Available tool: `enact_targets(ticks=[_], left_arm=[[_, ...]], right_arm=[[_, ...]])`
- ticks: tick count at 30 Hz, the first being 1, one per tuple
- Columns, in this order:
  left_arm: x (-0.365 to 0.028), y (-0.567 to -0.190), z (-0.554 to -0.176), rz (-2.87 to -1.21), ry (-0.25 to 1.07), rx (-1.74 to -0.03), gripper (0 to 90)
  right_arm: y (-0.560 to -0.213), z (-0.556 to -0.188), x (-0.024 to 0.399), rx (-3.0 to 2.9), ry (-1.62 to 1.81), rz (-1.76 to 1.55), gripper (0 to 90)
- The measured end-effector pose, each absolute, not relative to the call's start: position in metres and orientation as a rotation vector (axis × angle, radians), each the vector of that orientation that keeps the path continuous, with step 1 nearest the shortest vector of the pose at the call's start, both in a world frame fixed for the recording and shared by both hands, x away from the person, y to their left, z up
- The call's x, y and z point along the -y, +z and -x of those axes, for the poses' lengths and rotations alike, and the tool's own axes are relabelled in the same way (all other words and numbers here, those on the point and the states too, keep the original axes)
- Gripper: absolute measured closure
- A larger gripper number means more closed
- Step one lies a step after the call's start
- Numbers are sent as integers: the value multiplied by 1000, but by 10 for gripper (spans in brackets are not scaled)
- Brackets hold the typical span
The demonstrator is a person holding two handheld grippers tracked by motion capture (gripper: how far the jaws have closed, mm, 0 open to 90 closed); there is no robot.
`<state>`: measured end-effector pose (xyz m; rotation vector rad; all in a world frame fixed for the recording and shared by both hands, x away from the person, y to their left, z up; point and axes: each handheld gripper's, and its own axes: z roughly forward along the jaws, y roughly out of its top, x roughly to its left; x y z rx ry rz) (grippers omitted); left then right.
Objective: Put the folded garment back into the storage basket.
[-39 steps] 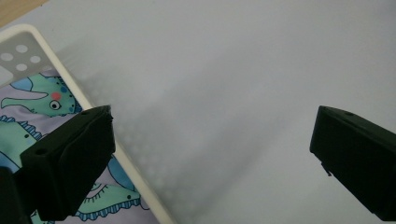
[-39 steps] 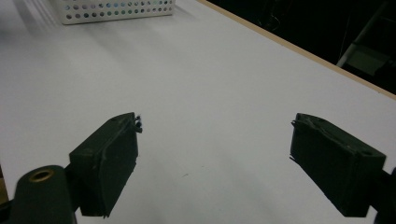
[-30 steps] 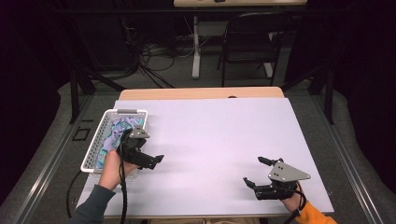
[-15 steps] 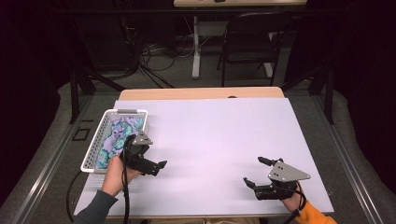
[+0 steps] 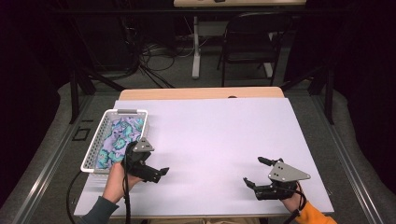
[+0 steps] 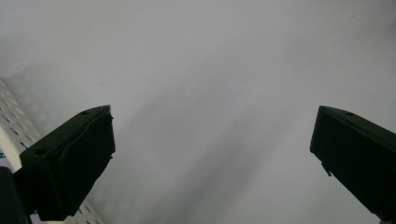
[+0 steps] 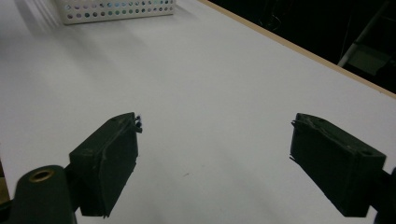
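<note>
Hovering beside the basket (image 5: 99, 148), the left gripper (image 5: 156, 171) holds its jaws apart and empty.
The teal cloth (image 5: 120, 137) lies inside the basket; reaching in from above should clear the perforated wall. The right gripper (image 5: 254, 172), jaws apart, rests well apart on the open worktop (image 5: 210, 135).

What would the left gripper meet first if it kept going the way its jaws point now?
Probably only the bare white table top. The left gripper points right, away from the perforated basket beside it, with open jaws framing plain surface. The right gripper sits farther along, seemingly off that line.
</note>
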<state>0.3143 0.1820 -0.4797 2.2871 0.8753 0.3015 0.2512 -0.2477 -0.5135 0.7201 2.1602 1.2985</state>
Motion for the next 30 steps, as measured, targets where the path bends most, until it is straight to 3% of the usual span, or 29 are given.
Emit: enact_targets(ticks=[30], left_arm=[[-187, -497, -290, -2206, 296, -830, 0]], right_arm=[[-513, -251, 248, -2160, 1300, -716, 145]])
